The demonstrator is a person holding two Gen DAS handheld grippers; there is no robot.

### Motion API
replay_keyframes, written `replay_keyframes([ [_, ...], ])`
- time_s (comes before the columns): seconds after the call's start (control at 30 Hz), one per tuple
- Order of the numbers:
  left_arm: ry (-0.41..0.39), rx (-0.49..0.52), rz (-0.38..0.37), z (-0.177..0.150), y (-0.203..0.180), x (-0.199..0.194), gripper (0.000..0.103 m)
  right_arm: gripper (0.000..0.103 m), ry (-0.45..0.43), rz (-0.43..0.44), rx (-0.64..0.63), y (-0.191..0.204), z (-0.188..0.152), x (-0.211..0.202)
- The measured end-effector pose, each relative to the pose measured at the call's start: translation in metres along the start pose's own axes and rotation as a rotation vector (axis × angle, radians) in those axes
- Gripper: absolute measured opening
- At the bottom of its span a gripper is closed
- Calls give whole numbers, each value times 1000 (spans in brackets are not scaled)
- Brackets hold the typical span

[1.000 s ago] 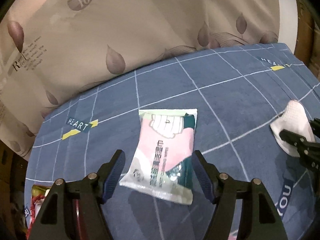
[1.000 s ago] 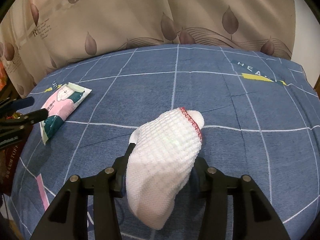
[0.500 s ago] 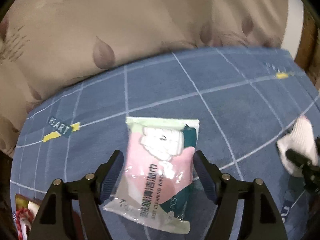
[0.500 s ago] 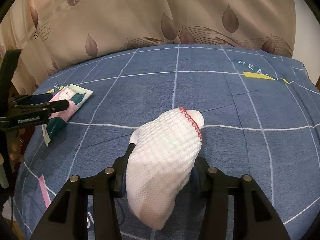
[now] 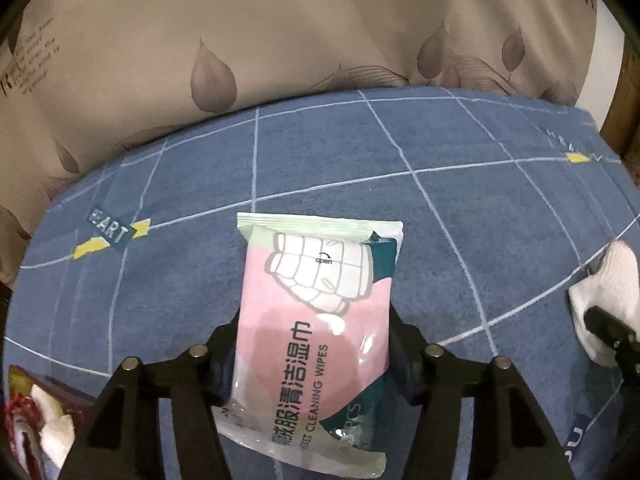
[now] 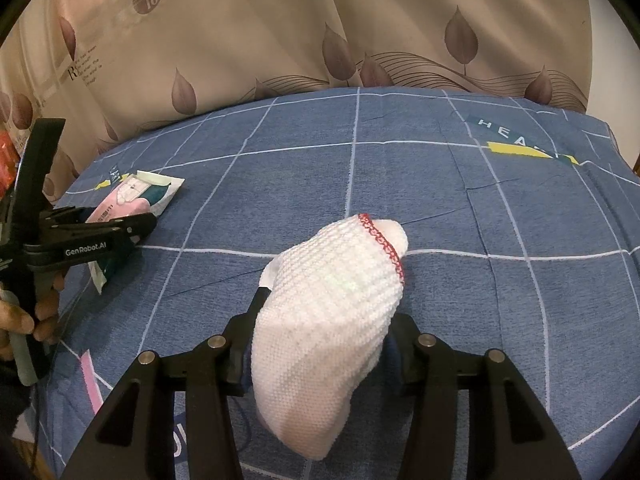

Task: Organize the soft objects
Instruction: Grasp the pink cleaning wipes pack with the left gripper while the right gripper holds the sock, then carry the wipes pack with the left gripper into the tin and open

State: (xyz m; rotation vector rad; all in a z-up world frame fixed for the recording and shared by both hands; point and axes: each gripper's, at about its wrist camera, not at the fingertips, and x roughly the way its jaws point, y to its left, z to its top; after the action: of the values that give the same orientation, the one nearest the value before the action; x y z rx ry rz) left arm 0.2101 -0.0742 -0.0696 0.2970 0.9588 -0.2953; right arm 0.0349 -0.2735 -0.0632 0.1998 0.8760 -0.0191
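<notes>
Pink-and-green wet wipes pack (image 5: 316, 332) lies on the blue grid-patterned bedsheet (image 5: 460, 208), clamped at its near end between the fingers of my left gripper (image 5: 310, 344). My right gripper (image 6: 320, 344) is closed on a white knitted sock (image 6: 332, 308) with red trim, well apart from the pack.

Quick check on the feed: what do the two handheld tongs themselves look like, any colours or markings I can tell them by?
Both tongs are matte black, with angular open-frame fingers and silver pivot pins. The left tongs, seen side-on from the right wrist camera, carry white "GenRobot.AI" lettering and a pale green grip held by a bare hand. No cables or sleeves are clearly visible.
</notes>
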Motion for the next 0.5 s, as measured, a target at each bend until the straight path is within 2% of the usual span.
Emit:
replay_keyframes([
  [0.5,-28,-2,56,-16,-6,-39,56,49,0,1,2,0,0,1],
])
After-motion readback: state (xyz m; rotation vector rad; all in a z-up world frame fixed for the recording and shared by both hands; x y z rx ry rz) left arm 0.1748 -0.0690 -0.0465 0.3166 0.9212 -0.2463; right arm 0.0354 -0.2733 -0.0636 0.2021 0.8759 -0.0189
